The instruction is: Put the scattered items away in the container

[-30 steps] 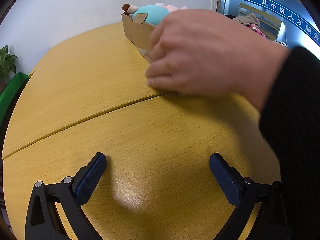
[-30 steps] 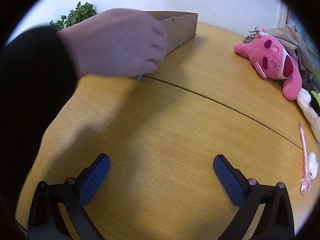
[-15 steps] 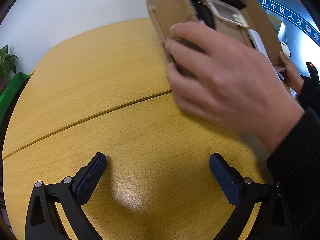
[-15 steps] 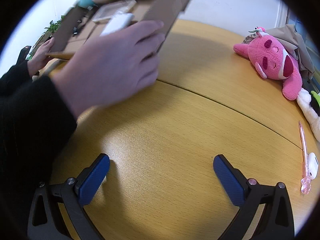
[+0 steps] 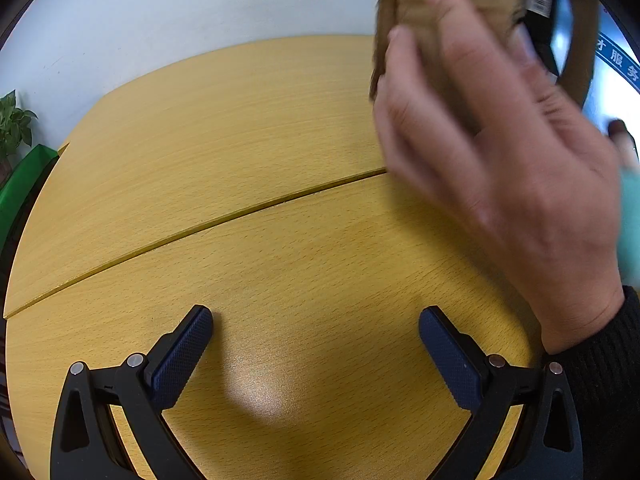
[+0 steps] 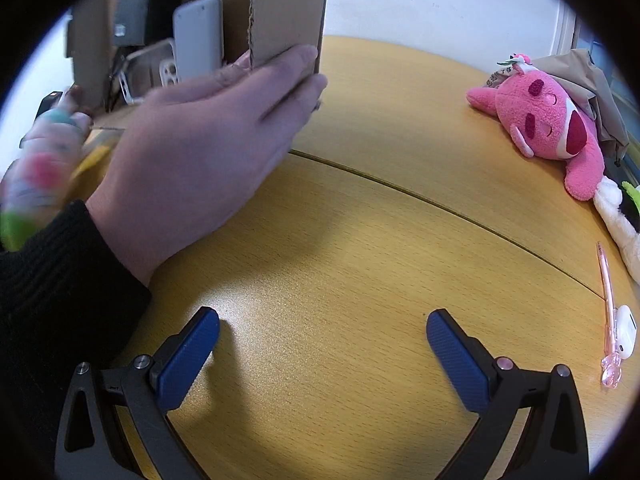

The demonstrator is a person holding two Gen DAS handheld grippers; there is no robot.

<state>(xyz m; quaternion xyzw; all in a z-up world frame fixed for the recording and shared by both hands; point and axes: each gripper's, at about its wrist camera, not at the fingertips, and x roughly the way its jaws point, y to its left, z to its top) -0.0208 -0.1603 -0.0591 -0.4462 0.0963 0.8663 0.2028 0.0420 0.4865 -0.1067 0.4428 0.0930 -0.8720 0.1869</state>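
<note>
Right wrist view: the yellow wooden table (image 6: 360, 240) carries both tools, and a bare hand (image 6: 208, 140) in a black sleeve tips the cardboard box (image 6: 288, 4) up on end near the far left edge, with a white phone-like slab (image 6: 198, 36) and dark items showing inside. By the far right edge lies the pink plush (image 6: 548, 120), soft, light and easy to pinch by an arm or leg. Near the right edge rest a slim pink pen (image 6: 608, 312), probably slippery and best taken mid-shaft, and a small white earbud case (image 6: 626, 330). The right gripper (image 6: 322, 354) and left gripper (image 5: 316, 354) both gape wide, holding nothing.
</note>
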